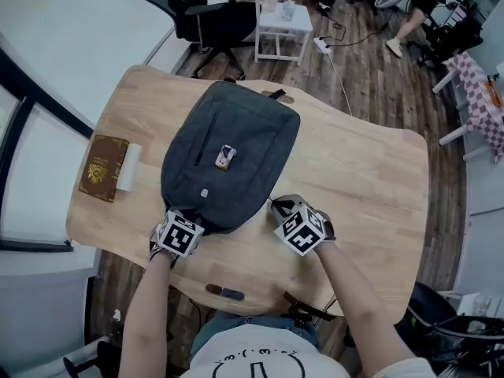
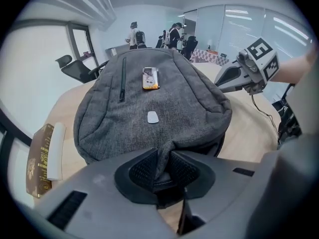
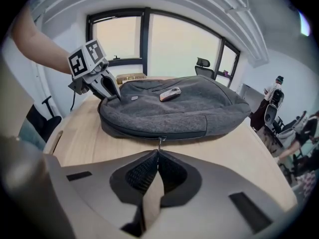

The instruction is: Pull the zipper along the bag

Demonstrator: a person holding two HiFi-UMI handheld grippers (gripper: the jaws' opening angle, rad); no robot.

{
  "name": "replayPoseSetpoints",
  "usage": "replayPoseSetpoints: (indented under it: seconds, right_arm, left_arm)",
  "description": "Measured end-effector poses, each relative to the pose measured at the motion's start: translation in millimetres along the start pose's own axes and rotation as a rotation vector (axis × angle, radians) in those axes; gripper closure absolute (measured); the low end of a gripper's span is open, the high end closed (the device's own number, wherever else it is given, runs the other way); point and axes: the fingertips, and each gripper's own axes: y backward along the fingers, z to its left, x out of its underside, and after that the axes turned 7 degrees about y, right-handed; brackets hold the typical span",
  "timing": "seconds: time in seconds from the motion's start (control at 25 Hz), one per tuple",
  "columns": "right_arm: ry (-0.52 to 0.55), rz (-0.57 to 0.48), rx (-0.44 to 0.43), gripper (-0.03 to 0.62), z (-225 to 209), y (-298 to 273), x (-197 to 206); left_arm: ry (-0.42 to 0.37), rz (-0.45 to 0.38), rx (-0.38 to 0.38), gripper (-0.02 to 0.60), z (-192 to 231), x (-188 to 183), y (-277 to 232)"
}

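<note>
A grey backpack (image 1: 228,156) lies flat on the wooden table (image 1: 370,179). My left gripper (image 1: 176,214) is at the bag's near left corner, and its jaws pinch a raised fold of the grey fabric (image 2: 162,151). My right gripper (image 1: 277,205) is at the bag's near right edge. In the right gripper view, its jaws are shut on the small metal zipper pull (image 3: 159,142), which hangs from the zipper line (image 3: 149,133) along the bag's side. A small orange and white charm (image 1: 226,157) rests on top of the bag.
A brown book (image 1: 102,168) and a white roll (image 1: 128,166) lie at the table's left end. A small dark item (image 1: 225,292) sits near the front edge. Beyond the table stand a black office chair (image 1: 206,14) and a white side table (image 1: 283,24).
</note>
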Motion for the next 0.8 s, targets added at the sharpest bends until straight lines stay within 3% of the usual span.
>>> replayPoseSetpoints:
  seconds: [0.32, 0.8]
  right_arm:
    - [-0.111, -0.008, -0.048, 0.54, 55, 1, -16]
    - [-0.166, -0.007, -0.167, 0.537, 130, -12, -56]
  left_arm:
    - [0.079, -0.001, -0.016, 0.515, 1, -3, 3]
    - [0.135, -0.09, 0.045, 0.515, -6, -4, 4]
